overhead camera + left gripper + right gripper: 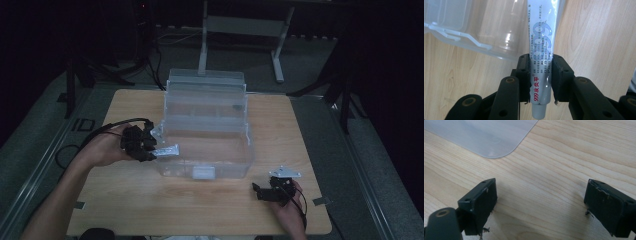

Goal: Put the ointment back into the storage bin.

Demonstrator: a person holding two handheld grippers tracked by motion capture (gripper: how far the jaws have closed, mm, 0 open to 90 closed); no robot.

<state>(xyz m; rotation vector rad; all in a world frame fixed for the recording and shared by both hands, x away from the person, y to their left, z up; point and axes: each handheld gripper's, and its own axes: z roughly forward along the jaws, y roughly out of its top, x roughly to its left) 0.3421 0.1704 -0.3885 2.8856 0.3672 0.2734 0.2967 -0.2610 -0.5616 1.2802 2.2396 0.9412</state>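
Observation:
A silver-white ointment tube (pixel 541 62) with red and blue print is clamped between the jaws of my left gripper (pixel 540 80), its capped end toward the camera. From above, the left gripper (pixel 150 147) holds the tube (pixel 167 150) at the left wall of a clear plastic storage box (pixel 235 165) with its lid standing up. The tube's far end reaches over the box's rim (pixel 461 37). My right gripper (pixel 260 192) rests near the table's front right, open, nothing between its fingers (pixel 481 202), above bare wood.
The wooden table (pixel 125 200) ends close behind both hands. A corner of the clear box (pixel 486 137) lies ahead of the right gripper. A grey table frame (pixel 240 30) and dark stands are on the floor beyond the table.

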